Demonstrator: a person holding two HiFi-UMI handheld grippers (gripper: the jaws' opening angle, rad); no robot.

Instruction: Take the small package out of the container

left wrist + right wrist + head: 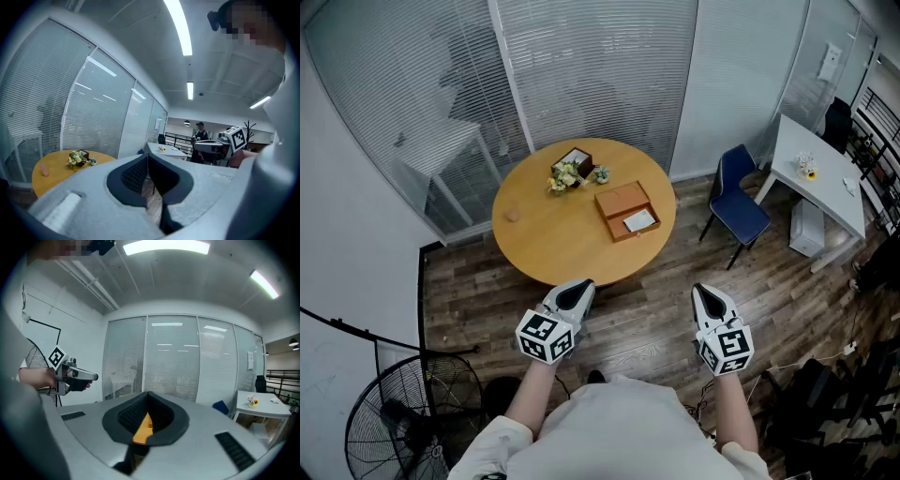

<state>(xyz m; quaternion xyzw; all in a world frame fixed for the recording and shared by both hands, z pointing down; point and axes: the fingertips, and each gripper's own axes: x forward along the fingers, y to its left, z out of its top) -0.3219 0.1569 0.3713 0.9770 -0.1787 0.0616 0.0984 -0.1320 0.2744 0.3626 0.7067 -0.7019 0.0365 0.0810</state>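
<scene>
Round yellow wooden table point(544, 234) on dark plank floor point(656, 319). Glass partition walls with white blinds point(600, 66) behind. Blue chair point(739, 202) near white rectangular desk point(825, 169). Ceiling strip lights point(180, 28) lit.

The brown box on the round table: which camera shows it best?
The head view: it looks down into the open brown box, white package inside. The left gripper view shows only table and flowers; the right gripper view, an orange sliver of table.

Smooth wood table point(546, 236); matt wood container point(620, 199); wood-plank floor point(652, 323).
</scene>
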